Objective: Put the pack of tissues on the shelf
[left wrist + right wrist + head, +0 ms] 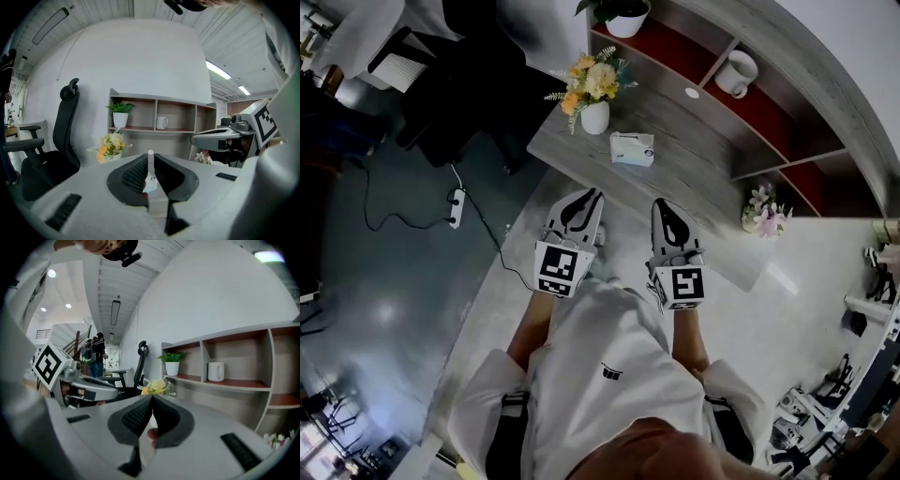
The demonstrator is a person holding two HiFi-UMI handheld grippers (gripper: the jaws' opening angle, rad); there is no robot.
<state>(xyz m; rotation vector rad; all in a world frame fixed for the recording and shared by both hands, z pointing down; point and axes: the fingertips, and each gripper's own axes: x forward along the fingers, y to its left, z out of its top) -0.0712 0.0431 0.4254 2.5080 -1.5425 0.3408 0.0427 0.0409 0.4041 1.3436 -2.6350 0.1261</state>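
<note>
Two grippers hung close to your body. Your left gripper (596,194) had its jaws a thin crack apart and held nothing. Your right gripper (662,203) had its jaws pressed together, with nothing in them. The pack (632,148) lay flat on the desk (698,183), ahead of both grippers and well apart from them, near the flowers (593,89). Its long side ran left to right across your view.

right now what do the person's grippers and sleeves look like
Both the left gripper and right gripper are white shells with black ribbed jaw pads, each carrying a cube of black-and-white square markers. The person wears a white short-sleeved shirt.
</note>
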